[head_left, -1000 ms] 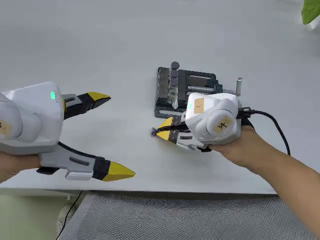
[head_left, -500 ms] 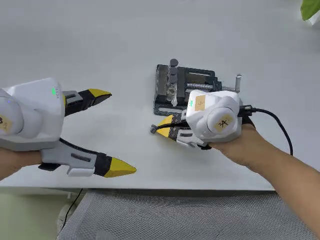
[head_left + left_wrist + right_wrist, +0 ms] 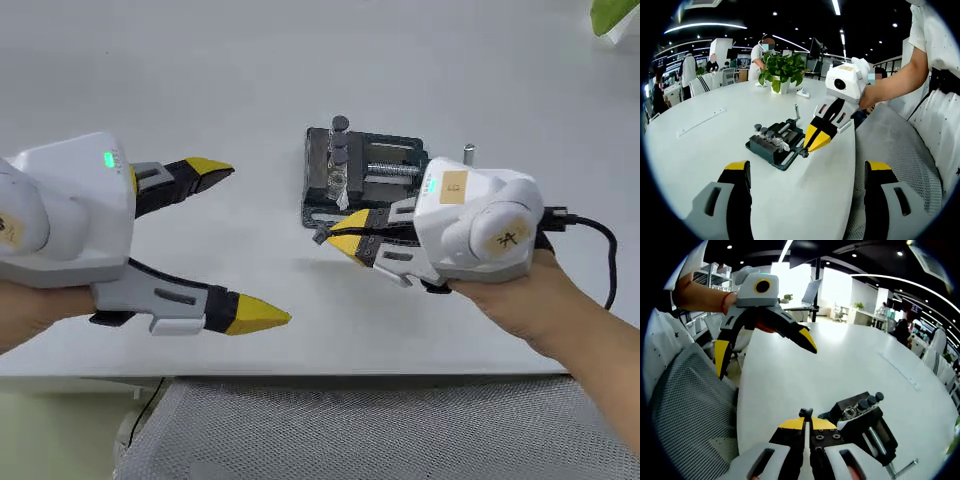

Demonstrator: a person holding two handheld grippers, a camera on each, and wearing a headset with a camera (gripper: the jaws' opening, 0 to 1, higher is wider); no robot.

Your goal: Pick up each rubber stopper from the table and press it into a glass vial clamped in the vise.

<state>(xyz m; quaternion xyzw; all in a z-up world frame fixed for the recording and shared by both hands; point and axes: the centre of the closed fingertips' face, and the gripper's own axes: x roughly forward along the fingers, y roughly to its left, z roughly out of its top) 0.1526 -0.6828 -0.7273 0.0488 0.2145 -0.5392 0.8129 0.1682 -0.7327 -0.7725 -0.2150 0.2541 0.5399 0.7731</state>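
Observation:
A black vise stands at the table's middle and clamps a row of glass vials. Three of them carry dark stoppers, and the nearest vial looks unstoppered. My right gripper is shut on a small dark rubber stopper, held above the table by the vise's near left corner. The stopper pokes out of the right gripper between its yellow tips. My left gripper hovers wide open at the left with nothing between its fingers. From the left gripper the right gripper, stopper and vise lie straight ahead.
The white table runs bare around the vise. The vise's screw handle sticks out to the right. A black cable trails from the right gripper. A grey mesh surface lies below the table's near edge. A potted plant stands far across.
My right gripper has risen off the table with the stopper and drawn up to the vise's near corner. The left gripper has stayed open and drifted slightly up.

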